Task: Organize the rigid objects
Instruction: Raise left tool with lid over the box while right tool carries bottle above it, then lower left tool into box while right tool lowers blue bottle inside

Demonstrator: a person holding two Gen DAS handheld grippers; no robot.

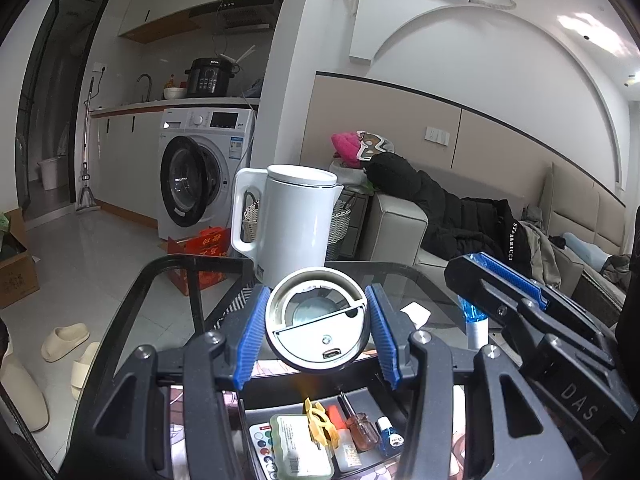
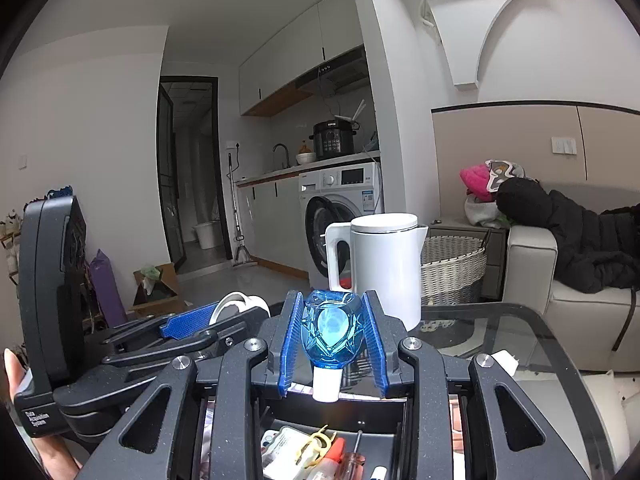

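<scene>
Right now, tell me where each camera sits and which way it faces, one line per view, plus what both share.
Left wrist: sits on the left gripper, looking over the glass table toward the washing machine; its jaws hold a round white device; the right gripper shows at right.
Right wrist: sits on the right gripper, facing the same way; its jaws hold a blue faceted bottle; the left gripper and a hand show at left.
Shared: white electric kettle, washing machine, tray of small items.
</scene>
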